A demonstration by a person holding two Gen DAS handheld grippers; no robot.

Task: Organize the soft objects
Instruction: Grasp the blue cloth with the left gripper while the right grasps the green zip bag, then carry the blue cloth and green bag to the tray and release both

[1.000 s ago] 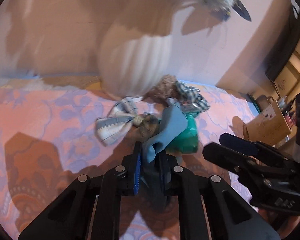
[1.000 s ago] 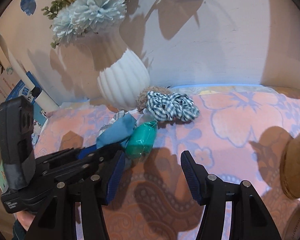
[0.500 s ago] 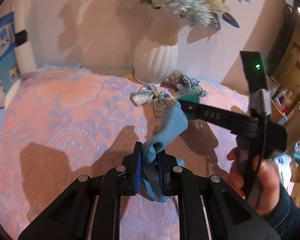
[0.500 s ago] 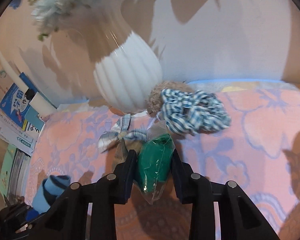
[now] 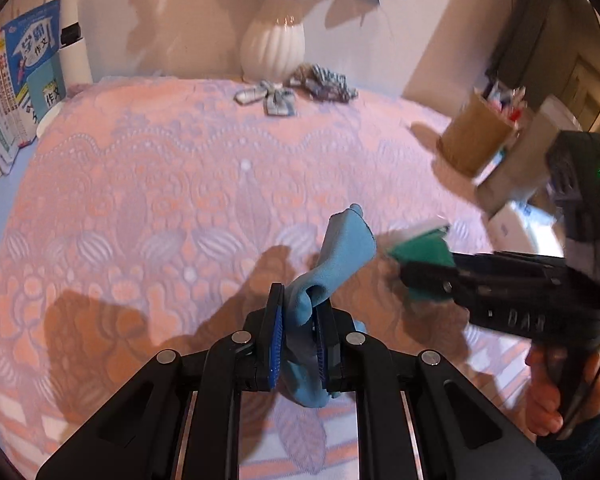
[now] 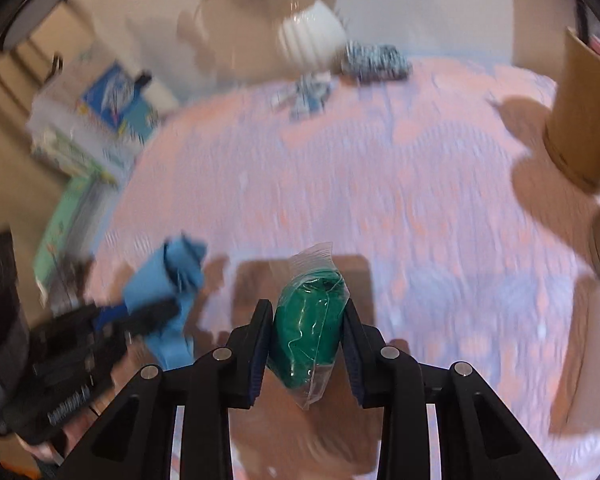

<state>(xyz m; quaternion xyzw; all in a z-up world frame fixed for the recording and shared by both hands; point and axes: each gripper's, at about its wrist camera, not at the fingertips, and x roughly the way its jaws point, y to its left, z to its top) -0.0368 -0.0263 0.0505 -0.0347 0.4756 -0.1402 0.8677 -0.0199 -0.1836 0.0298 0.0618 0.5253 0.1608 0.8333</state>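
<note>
Right wrist — green bag point(image 6: 309, 320) clamped inside right gripper point(image 6: 306, 332) | lifted

free: middle of pink cloth point(image 5: 172, 184) | obstacles: vase point(image 5: 272, 46) at back, cardboard box point(image 5: 476, 140) right

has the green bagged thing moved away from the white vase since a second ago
Yes. The green bagged item, clamped in the right gripper, has been carried off from beside the white vase, which now stands far behind it.
</note>
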